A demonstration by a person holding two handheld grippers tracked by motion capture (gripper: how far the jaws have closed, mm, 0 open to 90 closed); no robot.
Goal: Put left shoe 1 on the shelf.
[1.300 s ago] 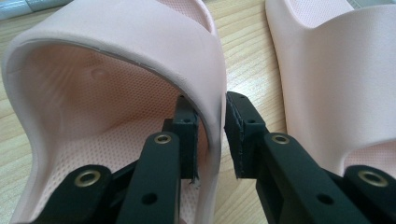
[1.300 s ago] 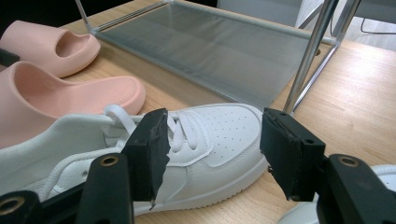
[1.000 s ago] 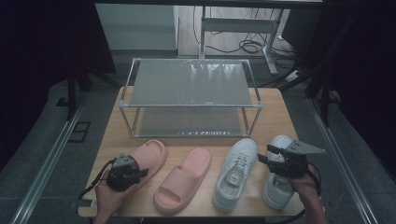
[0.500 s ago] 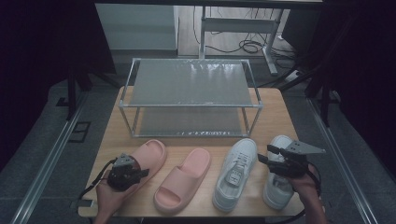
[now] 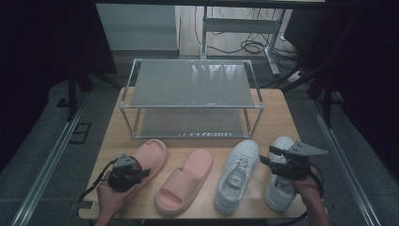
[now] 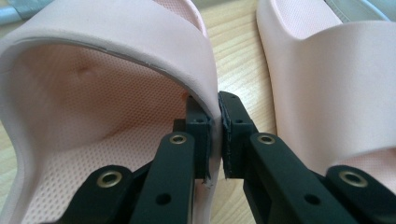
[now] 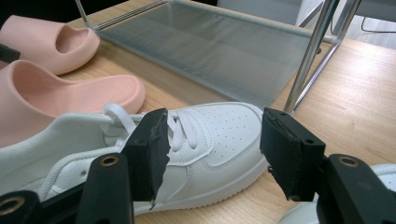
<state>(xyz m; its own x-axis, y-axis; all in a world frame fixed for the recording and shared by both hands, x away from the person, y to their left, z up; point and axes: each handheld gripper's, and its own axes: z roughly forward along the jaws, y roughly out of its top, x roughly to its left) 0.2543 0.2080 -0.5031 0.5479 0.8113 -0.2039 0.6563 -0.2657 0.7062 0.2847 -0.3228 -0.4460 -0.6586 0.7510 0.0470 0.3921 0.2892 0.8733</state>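
Note:
Two pink slippers and two white sneakers stand in a row at the table's front. My left gripper (image 5: 143,173) (image 6: 215,126) is shut on the right edge of the strap of the left pink slipper (image 5: 151,156) (image 6: 116,56). Its jaws have just been closing, and the pads now press that wall from both sides. The second pink slipper (image 5: 186,181) (image 6: 327,84) lies just right of it. My right gripper (image 5: 270,155) (image 7: 217,140) is open above the right white sneaker (image 5: 280,188), with its jaws framing the toe of the left white sneaker (image 5: 237,174) (image 7: 210,140), touching nothing.
A two-tier metal shoe rack (image 5: 193,84) (image 7: 224,46) stands at the back of the wooden table (image 5: 282,117), with both shelves bare. Bare wood lies between the rack and the shoes. The table's front edge runs just behind the shoes' heels.

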